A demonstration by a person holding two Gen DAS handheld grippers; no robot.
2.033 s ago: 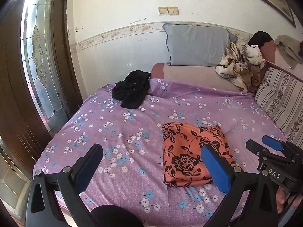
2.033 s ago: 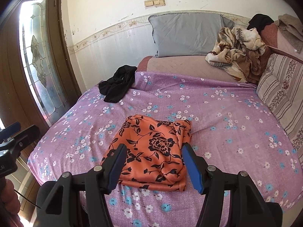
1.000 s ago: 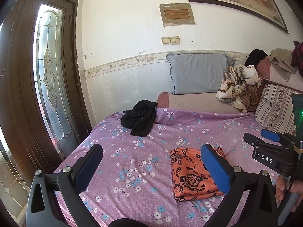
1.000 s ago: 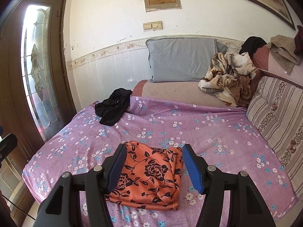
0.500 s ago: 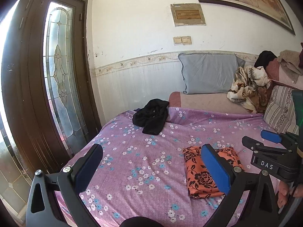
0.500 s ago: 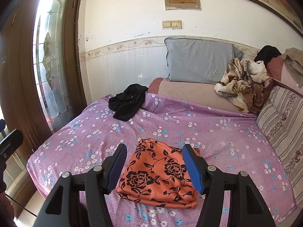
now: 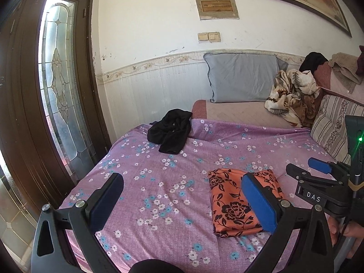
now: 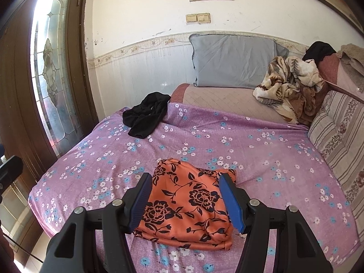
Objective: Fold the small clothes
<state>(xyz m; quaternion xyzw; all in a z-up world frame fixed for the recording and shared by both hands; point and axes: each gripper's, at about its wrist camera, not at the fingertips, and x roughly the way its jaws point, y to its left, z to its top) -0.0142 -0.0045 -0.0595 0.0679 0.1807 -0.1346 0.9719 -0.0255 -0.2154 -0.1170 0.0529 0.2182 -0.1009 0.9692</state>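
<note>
A folded orange garment with black flowers [image 7: 229, 202] [image 8: 188, 204] lies on the purple flowered bedsheet [image 7: 159, 173] [image 8: 261, 159] near the front edge. A crumpled black garment [image 7: 170, 130] [image 8: 145, 116] lies at the sheet's far left corner. My left gripper [image 7: 182, 195] is open and empty, held above the sheet left of the orange garment. My right gripper [image 8: 185, 193] is open and empty, above the orange garment; it also shows in the left wrist view [image 7: 318, 175] at the right.
A grey pillow [image 7: 243, 77] [image 8: 234, 59] leans on the back wall. A crumpled beige blanket [image 7: 293, 93] [image 8: 289, 84] and a striped cushion [image 7: 334, 125] [image 8: 341, 136] lie at the right. A brown door with patterned glass [image 7: 59, 91] stands at the left.
Both grippers have pulled back and up from the bed and turned a little left. The orange garment stays folded where it lay. Both grippers stay open.
</note>
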